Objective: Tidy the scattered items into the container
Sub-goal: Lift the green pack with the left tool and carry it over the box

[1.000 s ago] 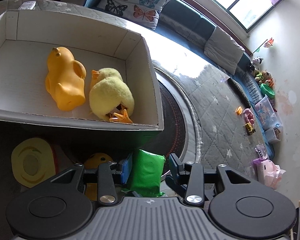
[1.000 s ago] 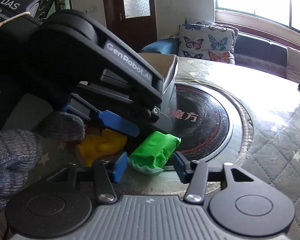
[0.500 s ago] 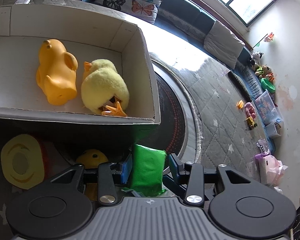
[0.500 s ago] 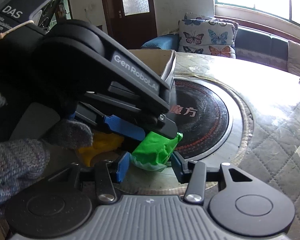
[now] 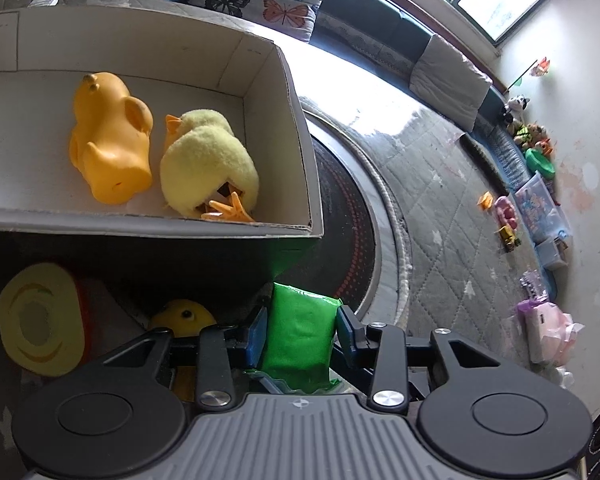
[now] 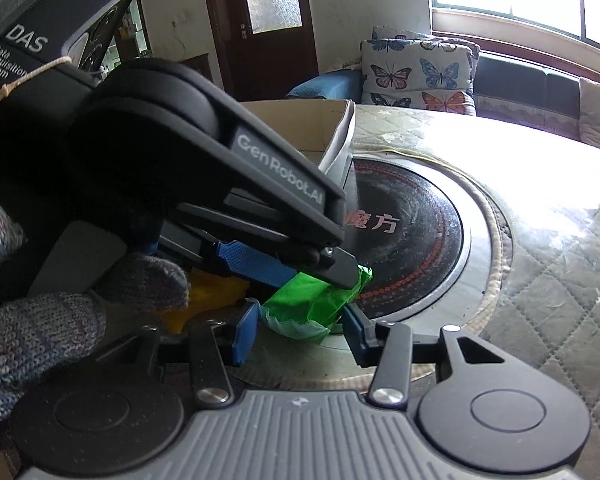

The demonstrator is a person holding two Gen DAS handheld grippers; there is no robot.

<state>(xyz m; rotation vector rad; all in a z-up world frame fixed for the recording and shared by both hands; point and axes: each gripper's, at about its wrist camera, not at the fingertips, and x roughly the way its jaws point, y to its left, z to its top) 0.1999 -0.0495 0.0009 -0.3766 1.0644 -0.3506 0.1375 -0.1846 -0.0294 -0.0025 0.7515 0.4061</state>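
Note:
A green packet (image 5: 300, 340) lies on the table just in front of the cardboard box (image 5: 296, 120). My left gripper (image 5: 302, 320) straddles it from above; its jaws are closing and the blue pads (image 5: 260, 332) touch both long sides. My right gripper (image 6: 298, 332) is shut on the packet's near end (image 6: 312, 300), with the left gripper (image 6: 340, 276) crossing over it. Inside the box lie a yellow rubber duck (image 5: 108, 140) and a plush duck (image 5: 208, 160).
A small yellow duck toy (image 5: 184, 316) and a round yellow-and-red toy (image 5: 36, 320) lie on the table below the box's near wall. A black round hotplate (image 6: 412, 240) is set into the quilted tabletop. A gloved hand (image 6: 44, 332) holds the left gripper.
The left gripper's pads have drawn in against the green packet. In the right wrist view the left gripper has come lower over the packet, and the right pads have tightened slightly.

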